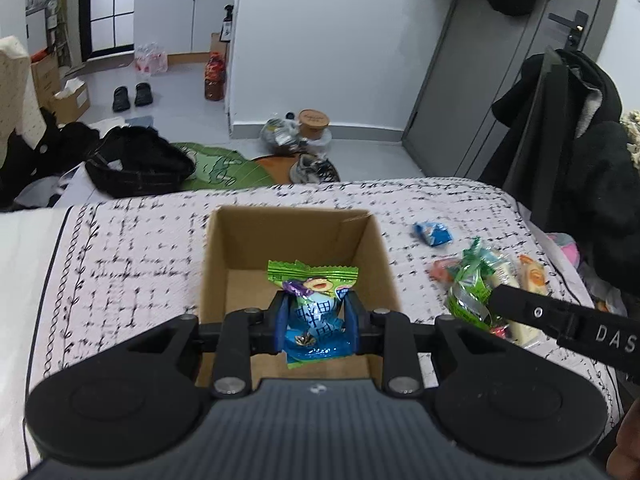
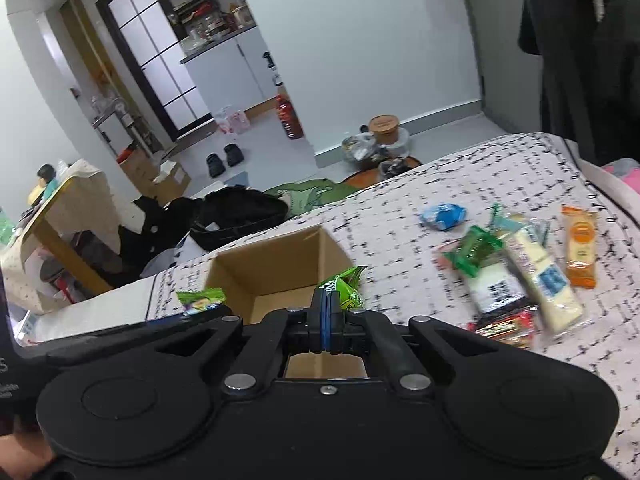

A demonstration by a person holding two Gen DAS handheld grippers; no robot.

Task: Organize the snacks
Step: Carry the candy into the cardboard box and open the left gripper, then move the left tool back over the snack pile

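Both snacks over the cardboard box [image 1: 288,240]

Our left hand-held gripper [image 1: 314,312] clamps a green-blue snack packet [image 1: 314,300]; our right hand-held gripper [image 2: 327,312] pinches a green packet [image 2: 348,286].

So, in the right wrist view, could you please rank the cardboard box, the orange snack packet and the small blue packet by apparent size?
1. Cardboard box, clearly largest.
2. Orange snack packet.
3. Small blue packet; it lies farther away and is blurred, so its gap to the orange one is unsure.

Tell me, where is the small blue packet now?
The small blue packet lies on the checked cover, right of the cardboard box, beyond the snack pile.
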